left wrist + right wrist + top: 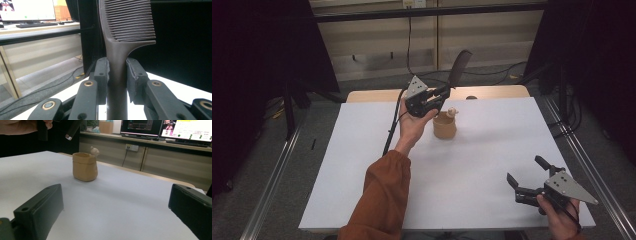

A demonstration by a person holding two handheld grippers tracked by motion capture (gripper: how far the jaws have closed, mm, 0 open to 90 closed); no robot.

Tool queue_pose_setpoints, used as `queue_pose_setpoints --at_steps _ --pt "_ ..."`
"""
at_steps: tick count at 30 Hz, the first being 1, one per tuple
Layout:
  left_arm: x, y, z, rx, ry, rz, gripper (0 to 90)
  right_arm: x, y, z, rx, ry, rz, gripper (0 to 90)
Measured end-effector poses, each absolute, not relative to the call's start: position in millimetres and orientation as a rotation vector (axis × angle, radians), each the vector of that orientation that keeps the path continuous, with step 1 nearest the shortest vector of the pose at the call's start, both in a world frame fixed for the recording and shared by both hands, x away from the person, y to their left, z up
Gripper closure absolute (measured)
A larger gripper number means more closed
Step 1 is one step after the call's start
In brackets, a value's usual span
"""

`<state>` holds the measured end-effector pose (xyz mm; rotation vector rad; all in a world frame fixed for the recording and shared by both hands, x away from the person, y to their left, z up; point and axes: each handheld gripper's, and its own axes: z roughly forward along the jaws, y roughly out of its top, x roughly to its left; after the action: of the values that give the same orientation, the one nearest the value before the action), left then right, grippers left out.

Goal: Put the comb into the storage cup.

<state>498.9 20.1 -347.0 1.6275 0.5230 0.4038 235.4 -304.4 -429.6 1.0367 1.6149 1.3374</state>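
A white rectangular tabletop (362, 165) seen from above, with a person's two hands each holding a black two-fingered gripper. The left gripper (443, 93), raised above the far middle of the tabletop by a hand in a rust-orange sleeve (382, 195), has its fingers (102, 75) closed tight on the handle of a dark brown plastic comb (125, 27). The comb stands upright between the fingers, its toothed end rising above them and its teeth pointing to one side; the handle runs down below the fingers. Just below and beside these fingers sits a small tan cup shaped like a crumpled paper bag (445, 126), upright on the tabletop, with a tiny pale animal figure (94, 151) perched on its rim. The comb is apart from the cup. The right gripper (524, 177) is held low at the near right corner of the tabletop, well apart from the cup, its fingers (40, 207) spread wide with nothing between them; the cup stands straight ahead of them
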Motion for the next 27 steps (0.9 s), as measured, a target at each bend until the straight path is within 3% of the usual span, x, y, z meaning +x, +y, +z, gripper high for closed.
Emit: queue_pose_setpoints --at_steps 27 --pt "518.4 3.5 -384.6 1.664 0.523 0.393 72.7 234.2 -305.4 -429.7 1.033 1.621 1.332 0.0"
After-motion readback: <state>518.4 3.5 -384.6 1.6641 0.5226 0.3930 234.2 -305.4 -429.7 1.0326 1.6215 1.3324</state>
